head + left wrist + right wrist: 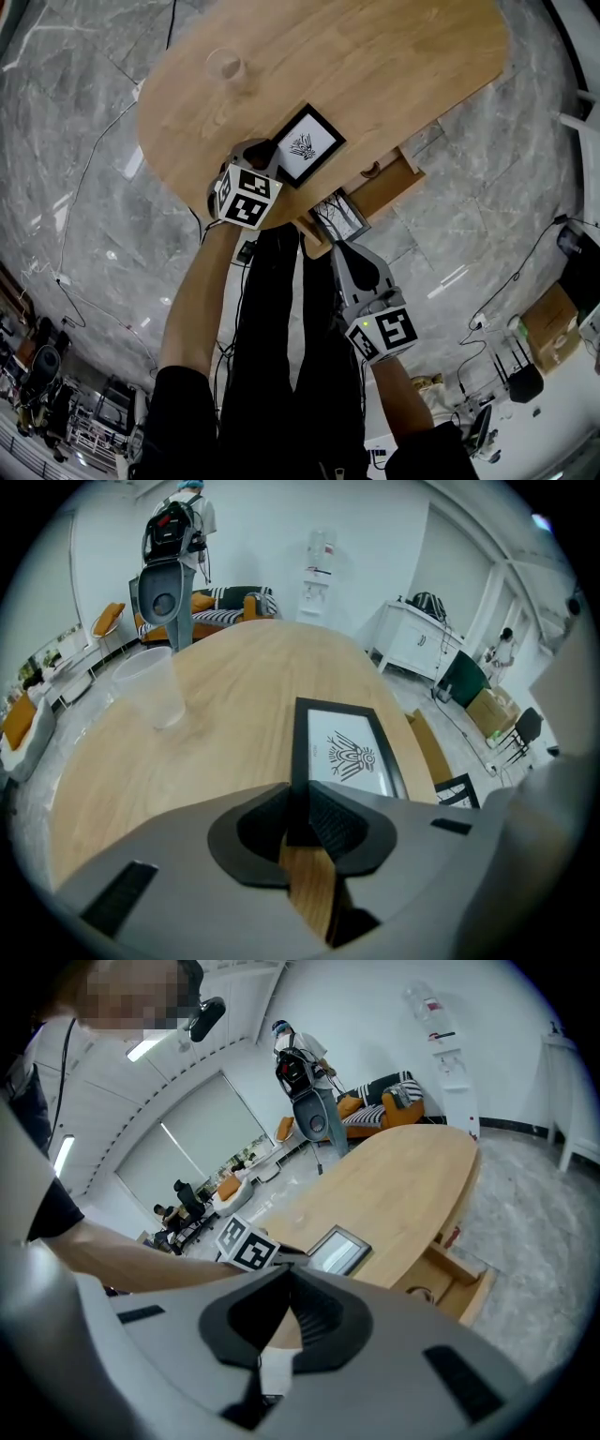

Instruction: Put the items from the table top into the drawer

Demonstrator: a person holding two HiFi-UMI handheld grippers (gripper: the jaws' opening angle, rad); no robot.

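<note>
A black picture frame (307,144) with a white print lies on the wooden table (375,66) near its front edge. My left gripper (270,157) comes down on the frame's near corner. In the left gripper view its pads are shut on the near edge of the frame (345,752), at the left gripper (298,801). Below the table edge the drawer (398,185) stands pulled out, with a second framed picture (339,216) in it. My right gripper (341,251) hangs in front of the drawer, shut and holding nothing (284,1277).
A clear plastic cup (228,66) (150,688) stands farther back on the table. Cables run over the marble floor (84,187). A cardboard box (548,314) sits at the right. A stand with a round head (164,592) is beyond the table's far end.
</note>
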